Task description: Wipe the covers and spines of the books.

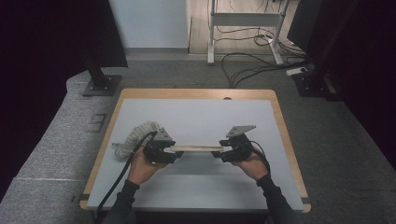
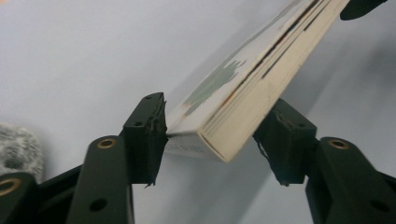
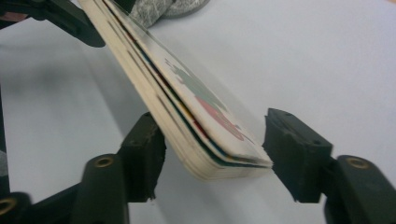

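A thin, pale-edged book (image 1: 196,149) with a printed cover lies crosswise over the grey table top (image 1: 196,114), spanning between my two grippers. My left gripper (image 1: 173,153) has the book's left end (image 2: 261,65) between its jaws (image 2: 212,135). That end sits tilted, one corner against the left pad (image 2: 152,133), with no squeeze from the other pad. My right gripper (image 1: 219,152) has the other end (image 3: 187,93) tilted between its spread jaws (image 3: 212,140). A cover corner rests by the right pad (image 3: 292,149).
A light grey fuzzy coil (image 1: 135,135) lies on the table just left of my left gripper, and it appears in the left gripper view (image 2: 18,149). The table has a wooden rim (image 1: 280,126). Cables (image 1: 252,60) and dark stands (image 1: 100,79) are on the floor beyond.
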Demonstrator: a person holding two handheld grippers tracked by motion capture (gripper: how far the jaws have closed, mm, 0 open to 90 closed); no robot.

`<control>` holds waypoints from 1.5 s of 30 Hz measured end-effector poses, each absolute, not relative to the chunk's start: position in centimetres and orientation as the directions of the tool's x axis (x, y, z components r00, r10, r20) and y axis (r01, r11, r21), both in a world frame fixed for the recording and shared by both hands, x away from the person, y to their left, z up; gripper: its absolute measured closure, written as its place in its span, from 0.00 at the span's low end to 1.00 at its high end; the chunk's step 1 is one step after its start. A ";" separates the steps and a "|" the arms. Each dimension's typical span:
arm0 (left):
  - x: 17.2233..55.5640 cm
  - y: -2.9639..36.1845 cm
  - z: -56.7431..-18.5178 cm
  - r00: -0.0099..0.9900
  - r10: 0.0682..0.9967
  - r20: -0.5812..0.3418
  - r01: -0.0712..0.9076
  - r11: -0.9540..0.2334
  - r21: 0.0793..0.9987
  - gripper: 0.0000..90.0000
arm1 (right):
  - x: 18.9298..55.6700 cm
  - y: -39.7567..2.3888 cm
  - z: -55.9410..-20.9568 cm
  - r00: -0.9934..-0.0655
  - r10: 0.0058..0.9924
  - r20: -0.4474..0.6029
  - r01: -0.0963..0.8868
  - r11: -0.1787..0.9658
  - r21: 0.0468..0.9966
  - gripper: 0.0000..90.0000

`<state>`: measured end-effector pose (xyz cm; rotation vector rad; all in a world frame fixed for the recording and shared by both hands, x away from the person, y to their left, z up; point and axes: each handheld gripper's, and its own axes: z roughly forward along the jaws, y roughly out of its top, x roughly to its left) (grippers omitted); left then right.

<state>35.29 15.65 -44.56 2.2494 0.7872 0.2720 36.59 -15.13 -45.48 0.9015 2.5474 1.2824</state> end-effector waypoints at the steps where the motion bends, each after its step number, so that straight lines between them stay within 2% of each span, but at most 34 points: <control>1: 35.2 15.6 -44.7 0.791 0.610 -0.046 0.462 -0.546 0.699 0.45 | 36.5 -15.1 -45.6 -0.806 0.577 0.133 0.452 0.454 0.767 0.37; 7: 34.2 15.4 -45.4 0.788 0.614 -0.046 0.461 -0.538 0.706 0.35 | 35.6 -15.1 -46.3 -0.793 0.592 0.147 0.480 0.457 0.749 0.28; 15: 33.1 15.5 -46.5 0.762 0.647 -0.038 0.482 -0.527 0.700 0.16 | 34.4 -15.0 -47.4 -0.788 0.596 0.153 0.493 0.464 0.736 0.24; 34: 31.0 15.7 -49.1 0.754 0.653 -0.075 0.520 -0.523 0.675 0.15 | 32.4 -15.1 -50.1 -0.788 0.591 0.170 0.509 0.472 0.719 0.21; 45: 30.0 15.6 -49.8 0.773 0.631 -0.063 0.497 -0.542 0.677 0.19 | 31.6 -15.0 -51.3 -0.796 0.586 0.150 0.494 0.488 0.720 0.21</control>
